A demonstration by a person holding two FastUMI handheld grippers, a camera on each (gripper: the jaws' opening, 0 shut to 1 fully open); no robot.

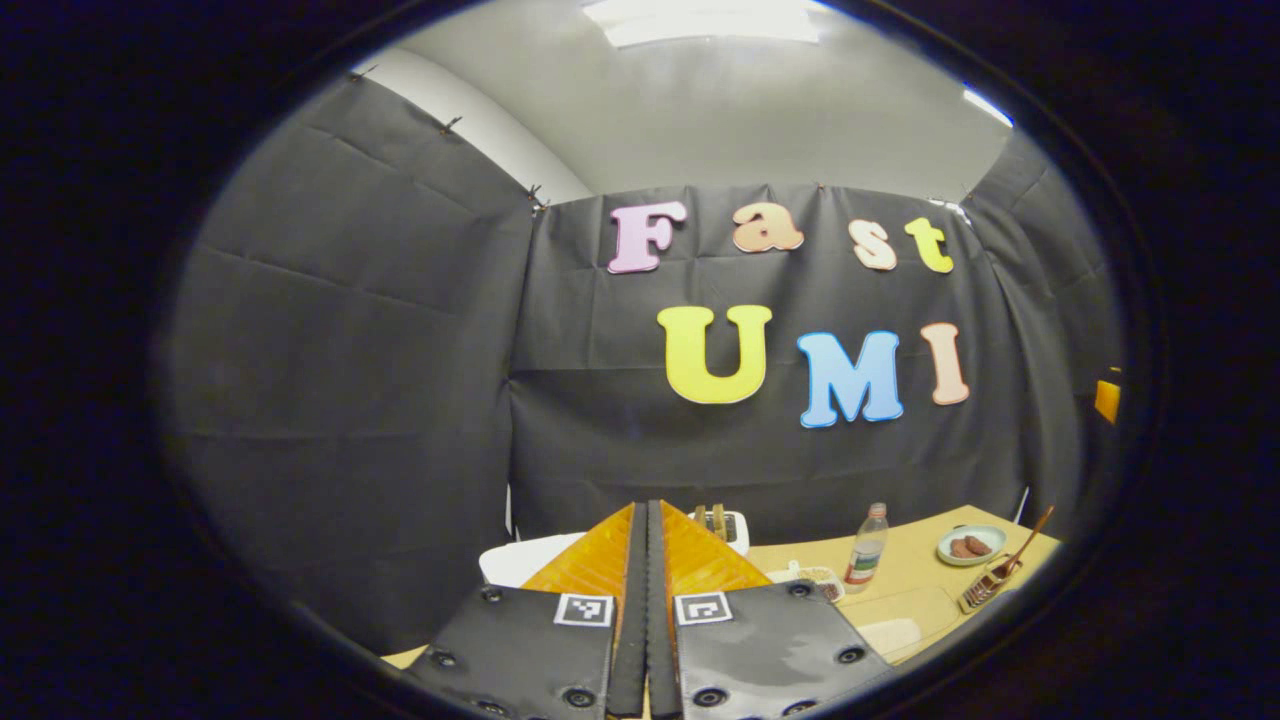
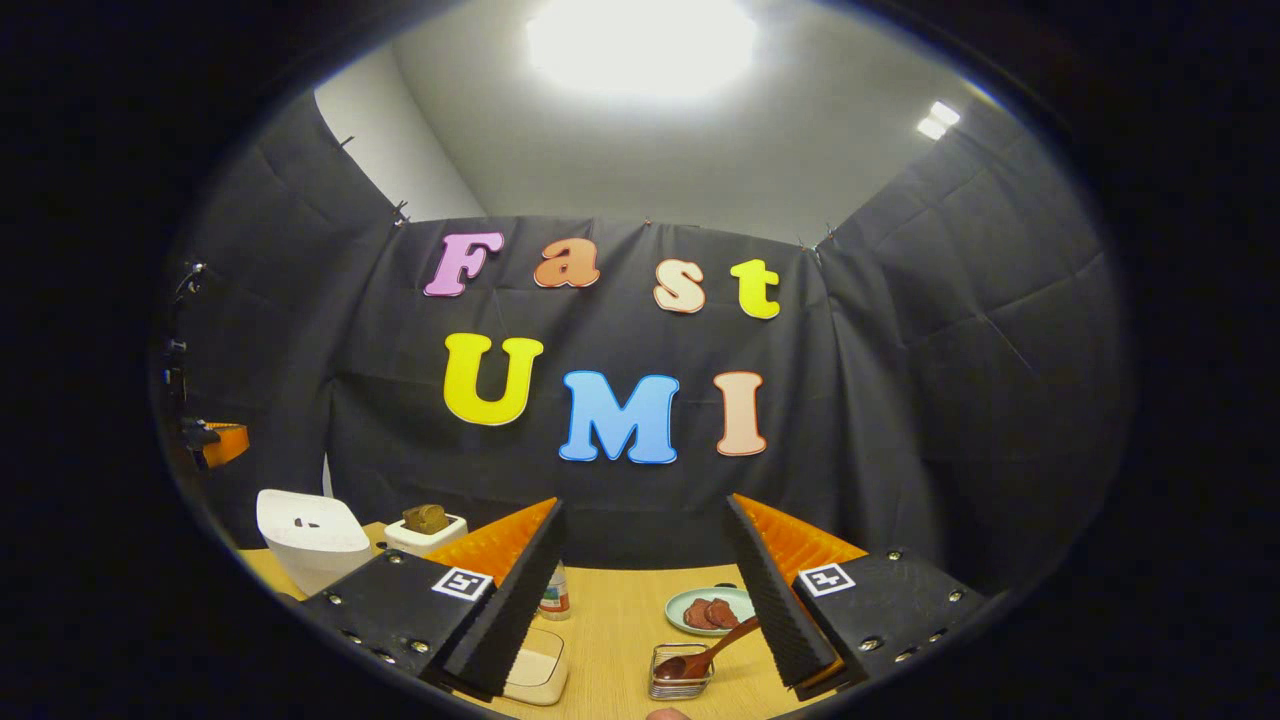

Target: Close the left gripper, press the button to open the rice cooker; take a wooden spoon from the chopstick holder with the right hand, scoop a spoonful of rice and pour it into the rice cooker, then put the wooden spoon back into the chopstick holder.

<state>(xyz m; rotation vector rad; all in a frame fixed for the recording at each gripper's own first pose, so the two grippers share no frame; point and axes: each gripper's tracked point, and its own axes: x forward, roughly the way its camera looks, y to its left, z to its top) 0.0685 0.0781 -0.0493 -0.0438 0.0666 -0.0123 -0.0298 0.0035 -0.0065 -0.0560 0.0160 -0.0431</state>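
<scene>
Two hand-held grippers, both up off the counter [image 2: 620, 620]. Left hand-held gripper [image 1: 647, 530]: fingers pressed together, nothing between them, so step 1 (closing it) looks done. Just beyond its tips sits the white rice cooker [image 1: 520, 560], lid down as far as I can tell; button not visible, so the press is prob. still to come. Right hand-held gripper [image 2: 645, 560]: jaws wide apart, holding nothing. Below and between its fingers stands the chopstick holder [image 2: 681, 672] w/ the wooden spoon [image 2: 705, 658] leaning in it, untouched. Rice cooker also shows far left in right gripper view, near a toaster [image 2: 425, 530]. Left to do: press, grab spoon, scoop, pour, return spoon. Rice supply: can't tell where.
</scene>
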